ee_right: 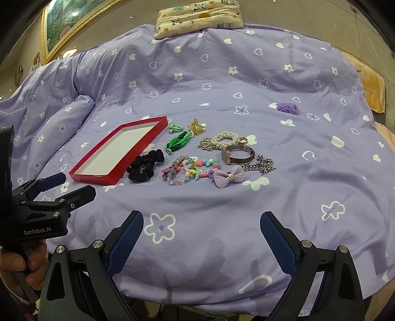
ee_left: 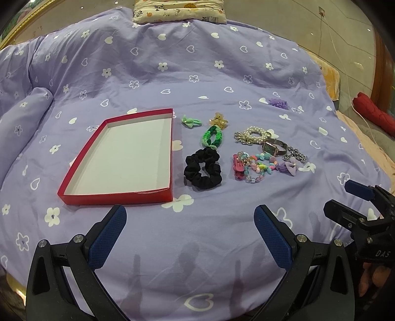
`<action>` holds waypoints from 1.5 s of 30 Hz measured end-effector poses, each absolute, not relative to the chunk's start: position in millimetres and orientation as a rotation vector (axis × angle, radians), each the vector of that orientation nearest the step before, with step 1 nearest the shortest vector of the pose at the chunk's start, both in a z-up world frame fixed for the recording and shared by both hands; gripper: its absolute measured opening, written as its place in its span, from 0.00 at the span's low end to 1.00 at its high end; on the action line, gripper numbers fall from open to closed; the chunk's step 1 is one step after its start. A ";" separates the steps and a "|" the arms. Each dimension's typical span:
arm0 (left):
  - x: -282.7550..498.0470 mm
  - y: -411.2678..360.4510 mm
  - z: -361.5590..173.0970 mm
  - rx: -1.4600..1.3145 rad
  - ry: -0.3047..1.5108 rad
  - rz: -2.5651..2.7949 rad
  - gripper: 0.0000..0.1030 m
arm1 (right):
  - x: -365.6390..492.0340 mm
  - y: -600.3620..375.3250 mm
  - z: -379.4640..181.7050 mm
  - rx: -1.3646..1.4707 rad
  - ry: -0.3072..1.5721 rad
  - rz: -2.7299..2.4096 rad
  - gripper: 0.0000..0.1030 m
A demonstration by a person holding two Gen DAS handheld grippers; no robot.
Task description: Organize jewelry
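A shallow red box (ee_left: 74,170) (ee_right: 158,124) with a white inside lies empty on the purple bedspread. To its right lie a black scrunchie (ee_left: 203,170) (ee_right: 144,165), a green braided band (ee_left: 211,136) (ee_right: 177,141), a pearl bracelet (ee_left: 256,134) (ee_right: 226,139), a watch (ee_left: 274,147) (ee_right: 237,154), bead bracelets (ee_left: 254,168) (ee_right: 190,170), a purple bow (ee_right: 228,176) and a chain (ee_right: 261,165). My left gripper (ee_left: 190,222) is open and empty, short of the box and scrunchie. My right gripper (ee_right: 201,227) is open and empty, short of the jewelry.
A purple flower piece (ee_left: 279,103) (ee_right: 287,108) lies apart at the back right. A patterned pillow (ee_left: 180,11) (ee_right: 198,17) sits at the far end of the bed. A red cloth (ee_left: 372,113) lies off the right edge. A framed picture (ee_right: 71,27) hangs at the far left.
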State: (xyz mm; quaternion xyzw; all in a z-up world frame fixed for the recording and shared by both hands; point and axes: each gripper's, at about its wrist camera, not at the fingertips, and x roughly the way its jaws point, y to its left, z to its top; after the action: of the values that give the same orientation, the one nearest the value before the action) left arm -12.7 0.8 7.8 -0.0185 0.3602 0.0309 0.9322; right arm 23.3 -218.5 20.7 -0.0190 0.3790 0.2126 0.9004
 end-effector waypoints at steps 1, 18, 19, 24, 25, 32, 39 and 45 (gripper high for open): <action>-12.5 0.5 8.1 -0.038 0.736 0.064 1.00 | 23.2 -218.4 20.7 -0.040 0.784 0.439 0.94; -12.9 1.1 7.1 -0.041 0.737 0.063 1.00 | 23.4 -216.4 22.1 -0.034 0.783 0.444 0.94; -13.0 1.3 7.0 -0.041 0.736 0.064 1.00 | 23.4 -216.4 22.1 -0.033 0.783 0.444 0.94; -11.7 1.2 5.5 -0.044 0.741 0.062 1.00 | 23.5 -215.6 22.4 -0.030 0.784 0.446 0.94; -11.6 1.0 5.4 -0.044 0.741 0.062 1.00 | 23.5 -215.6 22.3 -0.030 0.784 0.447 0.94; -7.8 2.0 1.3 -0.048 0.751 0.057 1.00 | 23.6 -214.5 22.5 -0.024 0.785 0.450 0.94; -0.2 4.0 -0.8 -0.057 0.770 0.040 1.00 | 28.0 -215.6 21.2 -0.009 0.794 0.454 0.94; 13.5 5.0 1.9 -0.050 0.783 0.011 1.00 | 39.2 -220.2 19.5 0.011 0.806 0.462 0.93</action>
State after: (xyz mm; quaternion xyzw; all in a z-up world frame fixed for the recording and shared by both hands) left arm 13.5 5.0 1.9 -0.0242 0.3814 0.0053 0.9241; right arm 39.2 -220.2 19.5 0.0054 0.3885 0.2226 0.8941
